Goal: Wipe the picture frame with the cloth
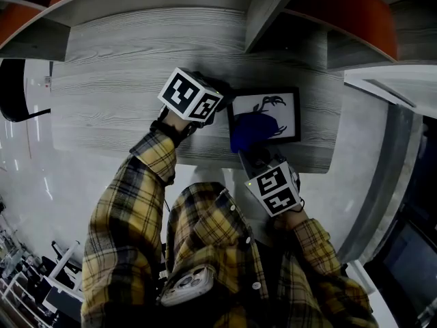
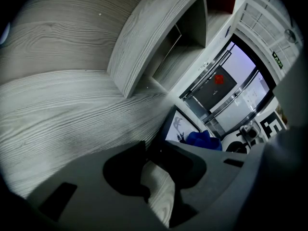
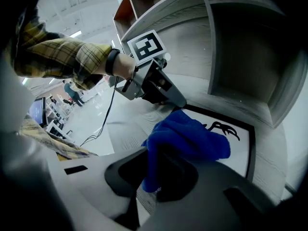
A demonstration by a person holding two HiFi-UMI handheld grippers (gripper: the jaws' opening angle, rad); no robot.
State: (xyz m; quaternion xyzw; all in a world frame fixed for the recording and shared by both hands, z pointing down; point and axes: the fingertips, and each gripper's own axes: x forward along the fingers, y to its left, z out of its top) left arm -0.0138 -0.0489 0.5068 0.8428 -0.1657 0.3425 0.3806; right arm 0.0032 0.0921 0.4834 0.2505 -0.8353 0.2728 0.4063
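Observation:
A black picture frame (image 1: 290, 115) with a dark antler drawing on white lies flat on the grey wooden table (image 1: 116, 94). My left gripper (image 1: 224, 111) is at the frame's left edge, its jaws closed on the dark rim of the frame (image 2: 179, 124), near a corner. My right gripper (image 1: 251, 157) comes from the near side and is shut on a bunched blue cloth (image 1: 249, 132). The cloth (image 3: 190, 138) rests on the frame's (image 3: 243, 148) near-left part and hides some of the drawing. In the left gripper view, the same cloth (image 2: 204, 139) shows beyond the jaws.
A grey upright shelf divider (image 1: 263, 9) rises behind the frame, with orange panels (image 1: 348, 12) above. The table's front edge (image 1: 205, 161) runs just below the grippers. A white ledge (image 1: 389, 87) stands at the right. A phone (image 1: 188, 285) sits in the shirt pocket.

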